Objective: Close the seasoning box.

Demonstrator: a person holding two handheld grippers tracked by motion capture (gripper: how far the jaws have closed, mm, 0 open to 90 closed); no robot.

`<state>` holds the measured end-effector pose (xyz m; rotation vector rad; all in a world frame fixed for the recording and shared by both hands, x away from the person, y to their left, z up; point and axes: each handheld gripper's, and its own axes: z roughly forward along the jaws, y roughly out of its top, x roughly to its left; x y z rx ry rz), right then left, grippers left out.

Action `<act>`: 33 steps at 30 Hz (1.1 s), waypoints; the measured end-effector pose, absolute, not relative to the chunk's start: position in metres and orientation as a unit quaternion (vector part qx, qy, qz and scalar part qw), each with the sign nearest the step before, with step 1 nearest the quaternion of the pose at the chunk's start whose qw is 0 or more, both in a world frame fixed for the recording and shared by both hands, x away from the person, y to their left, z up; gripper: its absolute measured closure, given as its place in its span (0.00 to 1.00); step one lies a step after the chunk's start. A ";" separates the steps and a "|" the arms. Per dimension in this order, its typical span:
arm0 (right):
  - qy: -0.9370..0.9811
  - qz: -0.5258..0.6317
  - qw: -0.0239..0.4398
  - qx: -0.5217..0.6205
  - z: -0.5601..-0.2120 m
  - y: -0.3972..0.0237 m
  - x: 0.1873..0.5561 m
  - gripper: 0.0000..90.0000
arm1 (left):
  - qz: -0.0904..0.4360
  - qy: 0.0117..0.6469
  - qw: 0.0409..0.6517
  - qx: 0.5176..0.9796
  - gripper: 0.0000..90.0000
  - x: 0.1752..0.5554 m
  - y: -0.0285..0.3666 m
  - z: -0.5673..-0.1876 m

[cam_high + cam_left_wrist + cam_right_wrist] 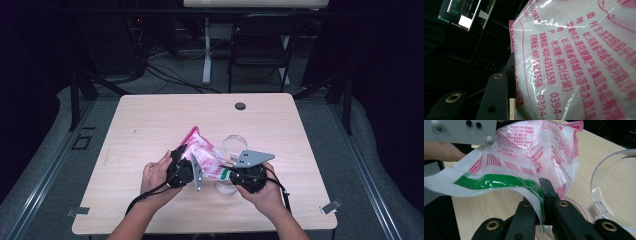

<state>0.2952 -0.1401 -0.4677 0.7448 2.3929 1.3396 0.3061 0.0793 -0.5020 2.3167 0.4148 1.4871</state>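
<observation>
Right gripper [543, 202], jaws clamped on the green-striped edge of a plastic bag [534, 157]. Left gripper [181, 170], jaws part-open, bag pressed against one; grip uncertain. Bag raised above the table [150, 115] near its front edge, long axis slanting up toward the far-left corner. The right gripper view shows a clear lidded jar [616, 192] beside it.

The bag [205, 157] hangs between both tongs, with the clear jar [234, 145] just behind the right tongs [235, 175].
</observation>
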 end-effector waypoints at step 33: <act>0.828 0.468 0.153 0.268 -0.470 -0.144 0.296 1.00 | 0.566 0.087 0.111 0.813 0.68 0.303 0.070 -0.491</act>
